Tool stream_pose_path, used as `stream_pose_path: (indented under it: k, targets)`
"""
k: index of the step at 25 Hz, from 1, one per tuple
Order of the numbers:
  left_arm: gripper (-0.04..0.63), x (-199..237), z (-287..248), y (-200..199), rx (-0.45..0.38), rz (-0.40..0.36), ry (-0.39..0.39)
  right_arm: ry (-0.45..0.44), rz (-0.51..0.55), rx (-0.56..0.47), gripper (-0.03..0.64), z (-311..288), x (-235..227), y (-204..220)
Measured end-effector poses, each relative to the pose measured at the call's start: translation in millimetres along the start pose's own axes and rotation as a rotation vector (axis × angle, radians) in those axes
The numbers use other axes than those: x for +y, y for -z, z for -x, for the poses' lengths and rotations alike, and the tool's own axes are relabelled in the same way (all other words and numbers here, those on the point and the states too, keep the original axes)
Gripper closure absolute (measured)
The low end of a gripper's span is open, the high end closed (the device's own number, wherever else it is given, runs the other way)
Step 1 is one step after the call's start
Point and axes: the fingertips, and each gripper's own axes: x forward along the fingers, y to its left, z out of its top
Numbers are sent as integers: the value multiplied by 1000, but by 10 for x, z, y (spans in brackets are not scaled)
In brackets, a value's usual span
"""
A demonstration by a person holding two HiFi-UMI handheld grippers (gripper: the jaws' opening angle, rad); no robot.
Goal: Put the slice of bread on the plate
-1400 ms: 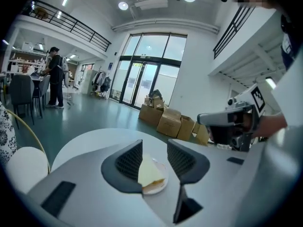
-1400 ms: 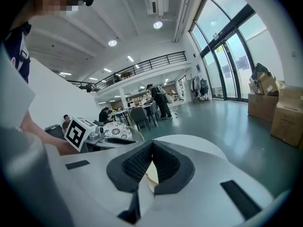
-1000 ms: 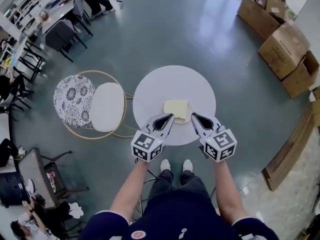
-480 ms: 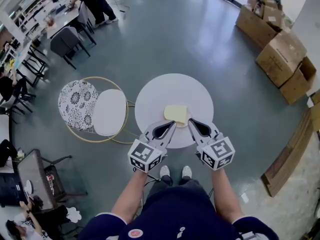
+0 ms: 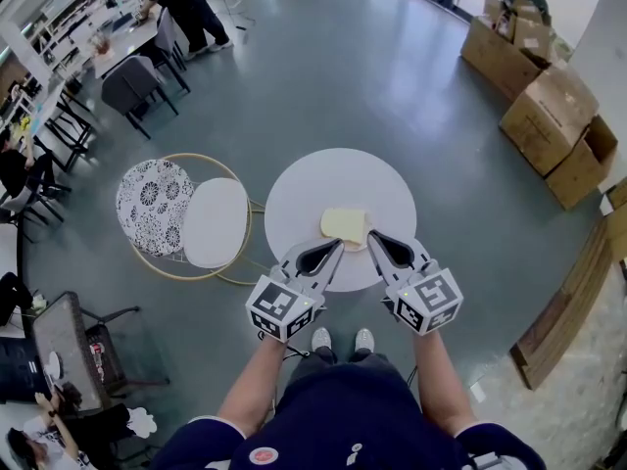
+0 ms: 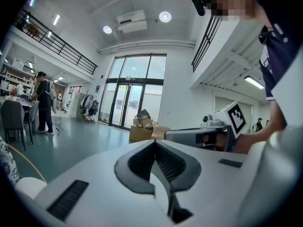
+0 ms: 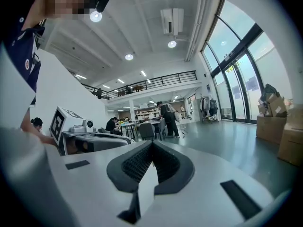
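Bread (image 5: 345, 225) lies on the plate (image 5: 366, 242) on the tabletop (image 5: 333, 174), so the left hand-held gripper (image 5: 336, 246) and right hand-held gripper (image 5: 373, 237) hover near it, jaws together, empty, seemingly finished.

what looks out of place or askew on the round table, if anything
Nothing stands out. The bread slice lies flat and whole toward the near edge of the round table, with no crumbs or spills that show. The left claw and right claw are shut and empty.

Left gripper (image 6: 155, 143) fingers (image 6: 138, 163) pressed together; right gripper (image 6: 171, 135) just beside it.
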Motion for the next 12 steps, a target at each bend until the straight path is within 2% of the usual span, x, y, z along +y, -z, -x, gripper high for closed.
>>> stream_pose_path:
  k: [12]
  targets:
    - [588,-36,17,-84,-12,-4,-3,-1,18,-9,611,53,21,-70]
